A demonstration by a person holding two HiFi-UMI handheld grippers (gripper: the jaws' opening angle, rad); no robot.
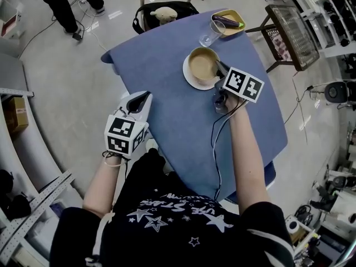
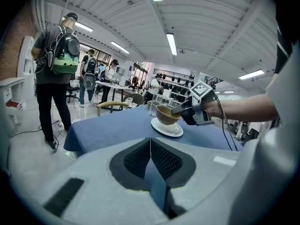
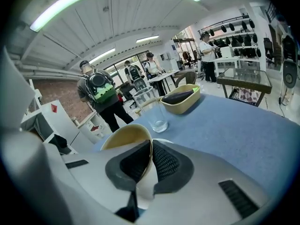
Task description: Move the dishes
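Note:
A tan bowl (image 1: 203, 64) sits over a white plate (image 1: 192, 78) on the blue table (image 1: 167, 115). My right gripper (image 1: 219, 68) is shut on the bowl's near right rim; in the right gripper view the rim of the bowl (image 3: 124, 137) runs between the pads of the gripper (image 3: 150, 154). The left gripper view shows the bowl (image 2: 166, 115) just over the plate (image 2: 166, 129), and whether they touch is unclear. My left gripper (image 1: 139, 100) hovers by the table's left edge, shut and empty (image 2: 151, 144).
A clear glass (image 1: 211, 33) stands beyond the bowl, and a yellow dish (image 1: 228, 22) with a dark aubergine lies at the far corner. A chair (image 1: 286, 29) stands to the right, another with a plush toy (image 1: 163, 14) behind. People stand further off.

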